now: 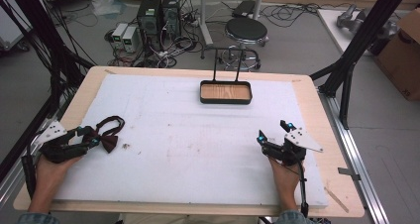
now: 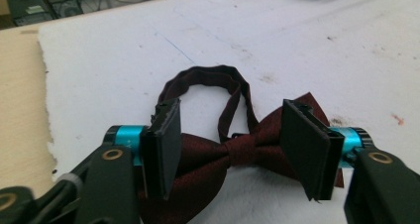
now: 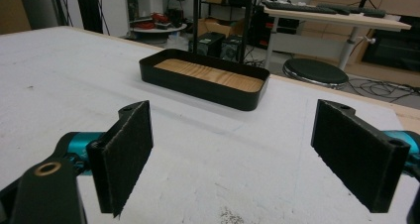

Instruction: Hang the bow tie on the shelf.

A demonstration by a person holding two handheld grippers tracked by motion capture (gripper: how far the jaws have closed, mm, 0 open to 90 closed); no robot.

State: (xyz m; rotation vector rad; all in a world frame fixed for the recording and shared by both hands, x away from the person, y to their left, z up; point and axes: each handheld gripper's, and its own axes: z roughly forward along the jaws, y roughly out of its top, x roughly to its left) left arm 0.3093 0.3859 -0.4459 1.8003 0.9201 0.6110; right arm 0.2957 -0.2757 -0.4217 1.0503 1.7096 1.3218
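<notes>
Closest to me, on my left gripper view, the dark red fabric bow tie lies flat on the white foam sheet that covers the worktop. My left gripper has its jaws spread apart, one on each side of the bow, with the central knot between them. I cannot tell whether the pads touch the cloth, but they are not closed on it. The tie's neck strap curls in a loop just beyond the jaws.

From the high view I see the left gripper at the left edge of the sheet, held in the person's left hand, with the bow tie at its tip and the strap looping away from it.

On the other side, my right gripper is held in the right hand near the right side of the sheet, jaws wide open and holding nothing. Its own view shows bare foam between the pads.

Well ahead, near the far edge, sits a shallow black tray with a wooden base, apart from both grippers. A round black stool stands on the floor beyond the worktop.
</notes>
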